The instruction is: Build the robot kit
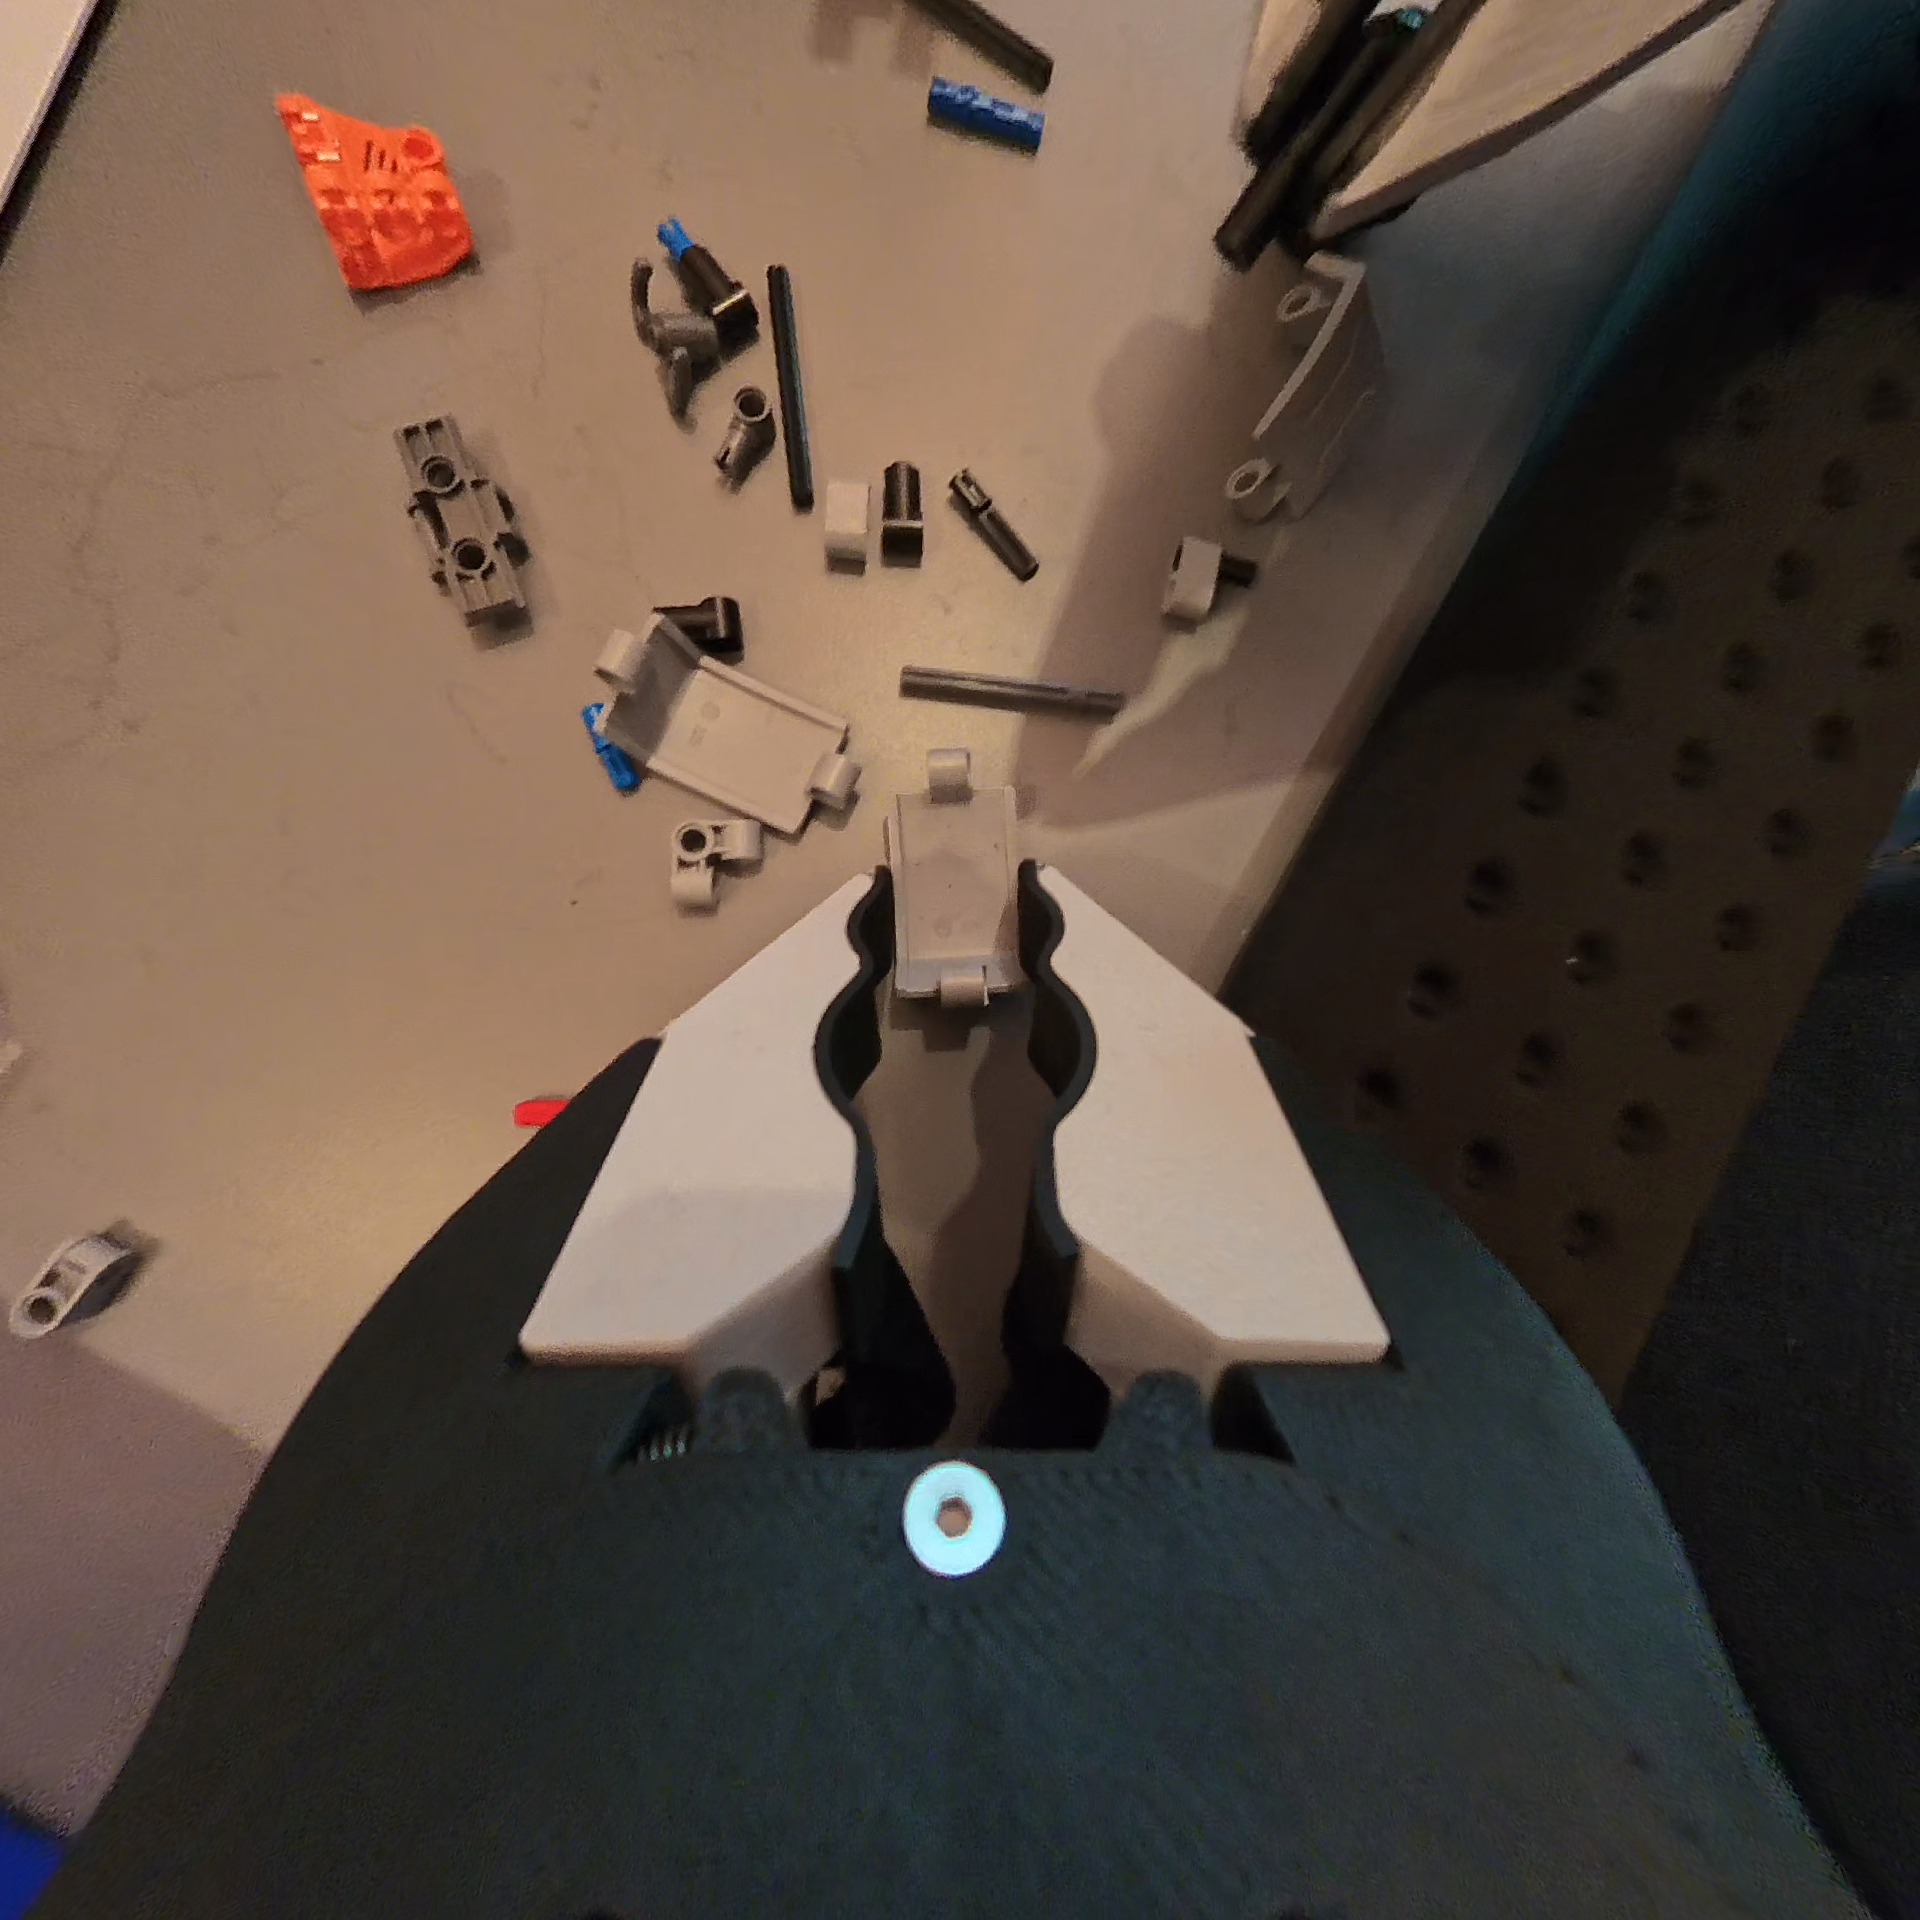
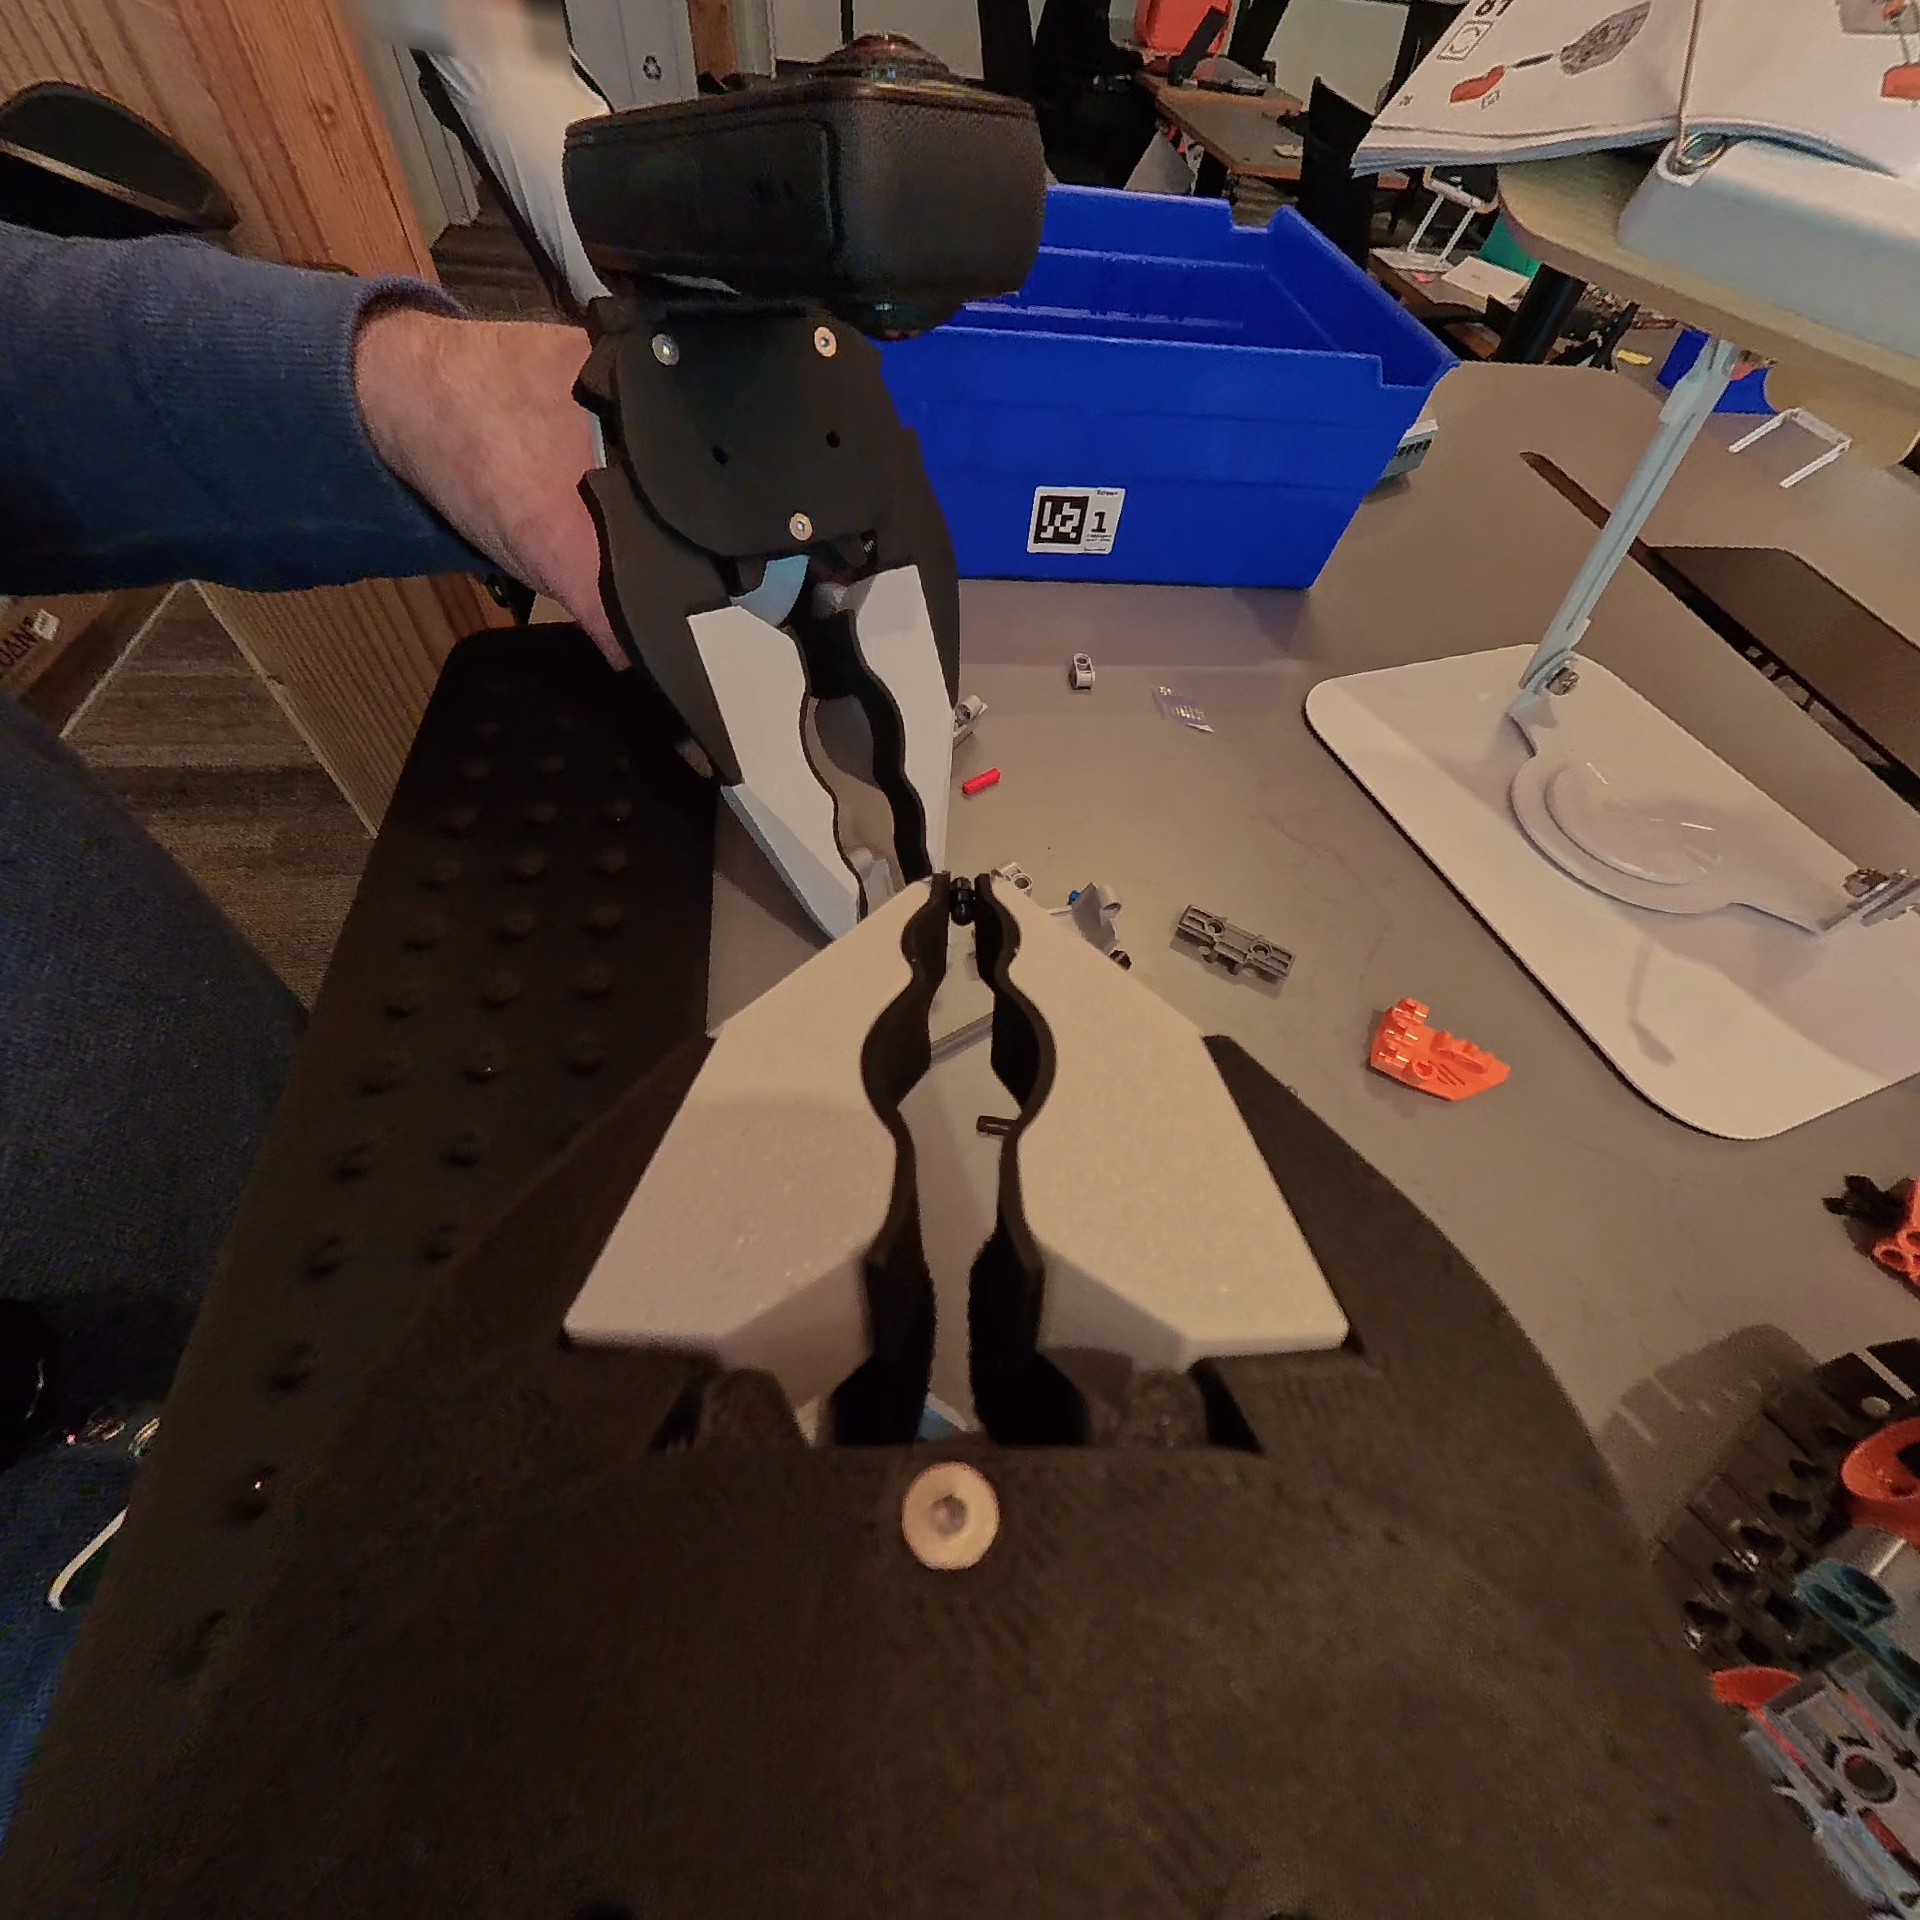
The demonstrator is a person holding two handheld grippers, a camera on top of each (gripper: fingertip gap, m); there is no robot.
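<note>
L claw (image 1: 954,904) grips grey panel (image 1: 954,894) at tips; R claw (image 2: 962,902) pinches black pin (image 2: 961,900).

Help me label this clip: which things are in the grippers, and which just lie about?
In hand:
left gripper: grey panel
right gripper: small black pin

Lying about:
orange piece
larger grey panel
black axle
blue bin

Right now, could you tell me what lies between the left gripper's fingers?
A grey panel piece is clamped between the left gripper fingertips, shown in the left wrist view.
</note>
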